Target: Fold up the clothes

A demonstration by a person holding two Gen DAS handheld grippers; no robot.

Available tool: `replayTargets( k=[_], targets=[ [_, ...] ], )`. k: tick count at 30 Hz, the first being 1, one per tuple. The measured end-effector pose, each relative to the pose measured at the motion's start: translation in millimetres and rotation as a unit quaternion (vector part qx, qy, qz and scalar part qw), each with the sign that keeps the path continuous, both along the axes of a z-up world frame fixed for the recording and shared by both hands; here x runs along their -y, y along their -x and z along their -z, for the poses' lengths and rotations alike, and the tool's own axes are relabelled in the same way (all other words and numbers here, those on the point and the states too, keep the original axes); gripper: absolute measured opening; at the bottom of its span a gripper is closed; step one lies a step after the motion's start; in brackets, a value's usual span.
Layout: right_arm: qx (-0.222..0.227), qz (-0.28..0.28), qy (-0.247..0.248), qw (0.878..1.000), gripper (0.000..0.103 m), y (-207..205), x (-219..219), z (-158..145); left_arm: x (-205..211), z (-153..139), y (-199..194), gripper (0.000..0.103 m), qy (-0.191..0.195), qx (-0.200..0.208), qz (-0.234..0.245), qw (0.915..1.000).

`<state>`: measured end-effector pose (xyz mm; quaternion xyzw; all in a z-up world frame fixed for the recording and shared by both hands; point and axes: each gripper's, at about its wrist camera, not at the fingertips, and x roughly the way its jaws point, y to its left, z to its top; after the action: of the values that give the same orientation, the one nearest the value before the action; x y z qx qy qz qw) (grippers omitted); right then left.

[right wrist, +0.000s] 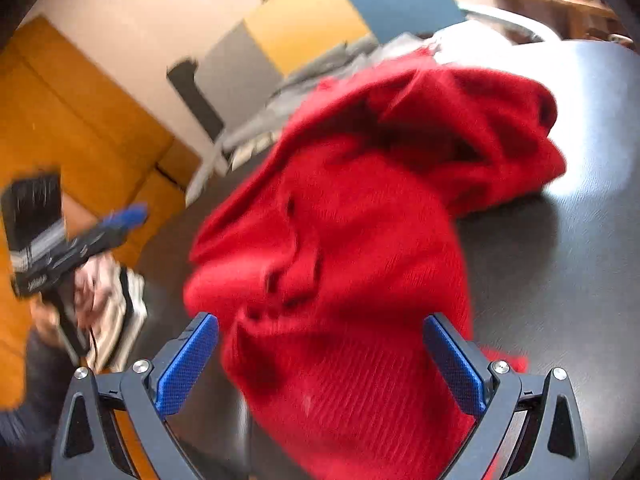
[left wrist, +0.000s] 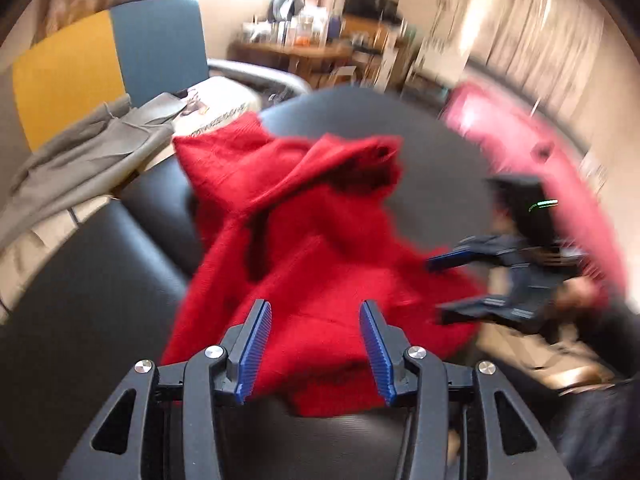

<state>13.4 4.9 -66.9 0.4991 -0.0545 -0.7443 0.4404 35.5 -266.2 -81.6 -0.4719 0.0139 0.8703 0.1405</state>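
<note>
A red knit sweater (left wrist: 304, 248) lies crumpled on a black table (left wrist: 100, 280). My left gripper (left wrist: 315, 306) hovers over the sweater's near edge, jaws open, nothing pinched between the blue pads. In the same view my right gripper (left wrist: 444, 286) reaches in from the right, blurred, with its fingers apart at the sweater's side. In the right wrist view the sweater (right wrist: 360, 240) fills the middle, and my right gripper (right wrist: 320, 318) stands wide open with the cloth lying between and below its fingers, not pressed. My left gripper (right wrist: 120, 220) shows blurred at the left, held by a hand.
A grey garment (left wrist: 80, 152) is draped past the table's far left edge, beside a yellow and blue chair back (left wrist: 68, 76). Something pink (left wrist: 520, 140) lies to the right. A cluttered wooden desk (left wrist: 304, 48) stands behind. A striped folded pile (right wrist: 116, 320) sits near the left hand.
</note>
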Motion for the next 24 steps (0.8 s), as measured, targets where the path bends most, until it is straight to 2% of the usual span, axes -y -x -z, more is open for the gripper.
replayTargets(
  k=[1,5,9,11,13,15,18,24],
  targets=[
    [-0.003,-0.006,-0.014,1.0,0.103,0,1,2,0,6,7,0.047,0.011,0.011,0.006,0.9999],
    [-0.014,-0.013,-0.027,0.999,0.103,-14,-8,12,5,30,24,0.049,-0.017,0.073,0.031,0.9967],
    [-0.031,-0.019,-0.023,0.999,0.103,-25,-10,15,-4,56,43,0.051,-0.004,0.11,0.064,0.9919],
    [-0.04,-0.023,-0.02,0.999,0.103,-27,-10,16,-3,67,49,0.051,-0.019,0.133,0.05,0.9897],
    [-0.053,-0.029,-0.025,0.998,0.103,-31,-7,15,5,74,51,0.043,-0.064,0.16,0.018,0.9848],
    [-0.061,-0.033,-0.033,0.997,0.103,-34,-7,13,11,67,41,0.02,-0.077,0.13,0.014,0.9885],
    [-0.059,-0.048,-0.032,0.997,0.103,-42,-18,8,26,65,21,0.011,-0.073,0.109,-0.025,0.9911],
    [-0.049,-0.027,-0.023,0.998,0.103,-49,-53,5,51,74,-54,0.009,-0.11,0.071,-0.08,0.9881]
  ],
)
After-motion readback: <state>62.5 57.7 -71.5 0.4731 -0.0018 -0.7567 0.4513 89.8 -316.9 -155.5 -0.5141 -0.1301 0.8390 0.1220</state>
